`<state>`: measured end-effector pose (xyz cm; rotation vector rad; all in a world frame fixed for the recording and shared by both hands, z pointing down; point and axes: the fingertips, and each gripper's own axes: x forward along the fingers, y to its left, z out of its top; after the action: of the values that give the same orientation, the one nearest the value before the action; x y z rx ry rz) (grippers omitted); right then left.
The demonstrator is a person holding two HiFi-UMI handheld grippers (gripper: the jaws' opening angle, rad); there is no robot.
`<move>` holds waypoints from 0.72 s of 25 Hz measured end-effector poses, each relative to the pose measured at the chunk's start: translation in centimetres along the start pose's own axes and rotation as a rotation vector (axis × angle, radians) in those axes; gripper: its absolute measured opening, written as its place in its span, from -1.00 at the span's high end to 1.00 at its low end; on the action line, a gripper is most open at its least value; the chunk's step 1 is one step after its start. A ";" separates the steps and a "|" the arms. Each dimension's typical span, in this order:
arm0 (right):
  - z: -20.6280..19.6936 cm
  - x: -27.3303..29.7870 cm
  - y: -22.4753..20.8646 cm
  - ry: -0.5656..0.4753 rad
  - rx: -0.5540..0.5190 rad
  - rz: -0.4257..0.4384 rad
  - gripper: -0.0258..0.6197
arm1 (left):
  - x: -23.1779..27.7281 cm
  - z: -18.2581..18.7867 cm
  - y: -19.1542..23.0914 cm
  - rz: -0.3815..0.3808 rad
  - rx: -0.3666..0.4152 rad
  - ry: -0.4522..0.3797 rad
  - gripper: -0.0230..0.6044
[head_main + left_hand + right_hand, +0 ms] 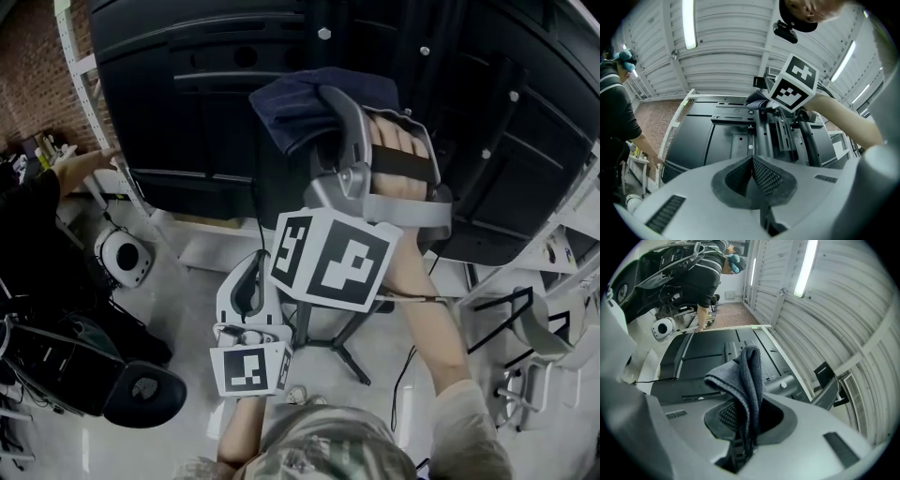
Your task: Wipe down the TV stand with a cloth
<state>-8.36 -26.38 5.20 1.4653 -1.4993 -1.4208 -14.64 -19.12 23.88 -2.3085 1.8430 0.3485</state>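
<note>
With the right gripper (740, 414) clenched on one fold of the dark blue cloth (746, 373) held up at the rear brackets of the TV stand (767, 136), and the left gripper (752, 172) clenched empty nearby, the loose drape may snag on protruding bolts and pull free during a stroke.

Overhead tube lights (689, 23) glare in both fisheye-warped, dark-cornered gripper views, while the head view is dim.
</note>
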 end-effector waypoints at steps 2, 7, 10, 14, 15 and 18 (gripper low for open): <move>-0.3 -0.3 0.8 0.006 0.001 0.012 0.73 | 0.0 -0.5 0.2 0.003 0.001 0.013 0.88; -0.8 -0.9 1.9 0.018 0.008 0.011 0.73 | -0.3 -1.1 0.6 0.013 -0.004 0.028 0.88; -1.0 -1.0 2.0 0.022 0.025 0.013 0.73 | -0.3 -1.2 0.7 0.014 -0.009 0.029 0.88; -1.3 -1.3 2.5 0.025 0.028 0.021 0.73 | -0.4 -1.2 0.8 0.009 -0.018 0.029 0.87; -1.4 -1.3 2.7 0.025 0.030 0.027 0.73 | -0.4 -1.2 0.7 0.007 -0.021 0.029 0.88; -1.5 -1.5 3.2 0.027 0.029 0.041 0.73 | -0.5 -1.1 0.7 0.003 -0.021 0.026 0.88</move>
<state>-7.61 -25.98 8.94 1.4570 -1.5312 -1.3555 -15.37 -19.15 25.07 -2.3351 1.8642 0.3415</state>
